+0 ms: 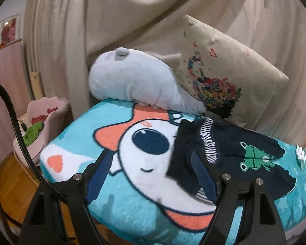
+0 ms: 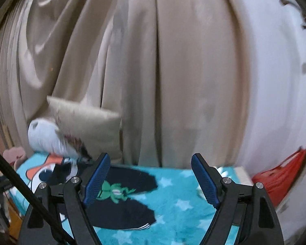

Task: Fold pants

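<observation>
Small dark navy pants [image 1: 244, 136] with a green frog patch [image 1: 253, 158] lie on a turquoise cartoon-dog blanket [image 1: 132, 210]. The waist, showing striped lining, points left and the two legs splay right. My left gripper [image 1: 151, 175] is open low over the waist end. Its right finger [image 1: 202, 175] overlaps the pants' folded edge, and no pad presses on cloth. In the blurred right wrist view the pants [image 2: 122, 210] lie low and left on the blanket [image 2: 183, 214]. My right gripper [image 2: 152, 180] hangs open above them with nothing between its blue pads.
A grey-blue plush pillow [image 1: 132, 79] and a floral cushion [image 1: 224, 77] lean against beige curtains [image 1: 132, 10] behind the blanket. A pink chair [image 1: 40, 126] and wooden floor [image 1: 14, 175] are at the left. A red bag [image 2: 279, 181] sits at the right.
</observation>
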`<state>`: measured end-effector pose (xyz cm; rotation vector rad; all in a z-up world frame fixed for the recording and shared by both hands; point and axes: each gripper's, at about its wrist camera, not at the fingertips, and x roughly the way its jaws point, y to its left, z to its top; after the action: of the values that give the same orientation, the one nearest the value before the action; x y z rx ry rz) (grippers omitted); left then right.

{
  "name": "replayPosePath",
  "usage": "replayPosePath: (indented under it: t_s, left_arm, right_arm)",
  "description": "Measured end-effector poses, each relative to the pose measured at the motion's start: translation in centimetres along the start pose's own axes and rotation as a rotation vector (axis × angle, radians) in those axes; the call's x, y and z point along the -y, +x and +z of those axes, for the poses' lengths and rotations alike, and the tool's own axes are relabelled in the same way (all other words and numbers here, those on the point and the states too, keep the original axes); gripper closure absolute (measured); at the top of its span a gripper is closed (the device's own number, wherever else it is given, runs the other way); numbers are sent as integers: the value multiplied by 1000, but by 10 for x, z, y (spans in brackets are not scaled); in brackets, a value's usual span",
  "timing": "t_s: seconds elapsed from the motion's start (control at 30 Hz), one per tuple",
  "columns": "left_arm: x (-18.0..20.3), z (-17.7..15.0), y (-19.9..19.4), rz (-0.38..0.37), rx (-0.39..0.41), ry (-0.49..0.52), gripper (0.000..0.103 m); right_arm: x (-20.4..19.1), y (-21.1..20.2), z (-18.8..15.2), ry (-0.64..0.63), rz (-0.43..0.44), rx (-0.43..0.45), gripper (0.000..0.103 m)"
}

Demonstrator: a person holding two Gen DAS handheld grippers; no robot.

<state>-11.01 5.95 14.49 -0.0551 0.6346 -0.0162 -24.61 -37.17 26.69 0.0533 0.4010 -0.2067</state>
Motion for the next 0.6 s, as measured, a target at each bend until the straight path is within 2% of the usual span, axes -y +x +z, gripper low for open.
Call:
replayPosePath:
  t_s: [0.03,0.17,0.27,0.33,0.47,0.6]
  left_arm:
    - [3,6,4,-25,-11,9,24]
    - [24,46,40,-216,-92,65,24]
    - [54,64,78,-292,-132,155,24]
    - [70,69,105,-317,-162,196,24]
    - [95,74,180,-382,-309,212,24]
    - [111,80,228,-410,-358,233,24]
  right_arm:
    - [2,18,-3,-10,24,-27,18]
    - [-6,95,-7,-83,111,-150,18]
    - [-21,161,-20,-126,169,-251,18]
    - [-37,213,-35,-161,195,-326,18]
    - [-65,286,-56,-235,201,-407,18]
    - [-91,345,-66,-292,253,-474,18]
